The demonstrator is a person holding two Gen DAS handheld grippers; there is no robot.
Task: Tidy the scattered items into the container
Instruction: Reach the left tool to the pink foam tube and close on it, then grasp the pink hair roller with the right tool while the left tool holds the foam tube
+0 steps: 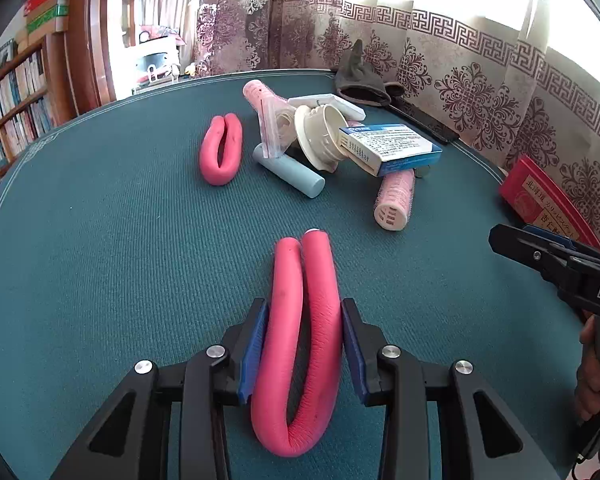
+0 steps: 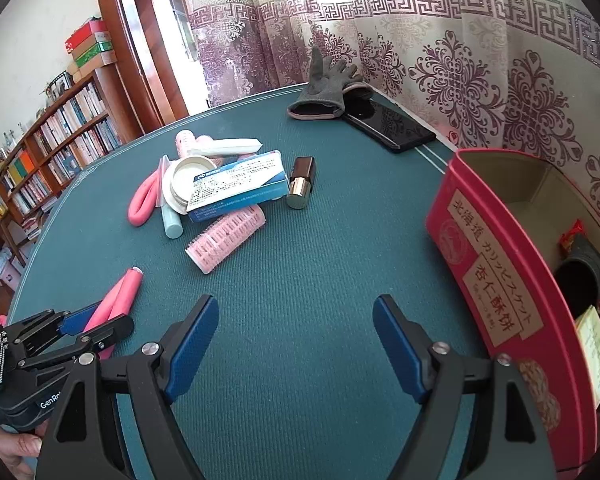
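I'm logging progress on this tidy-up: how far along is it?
Early on. Done: the red tin already holds a few things. In hand: the left gripper is shut on a folded pink foam roller; the right gripper is open and empty. Left: the second foam roller, two pink curlers, the blue tube, the medicine box, the white lid and the lipstick.

pink foam roller [image 1: 300, 344] | bent double, flat on cloth | red tin [image 2: 496, 280] | open, part-filled
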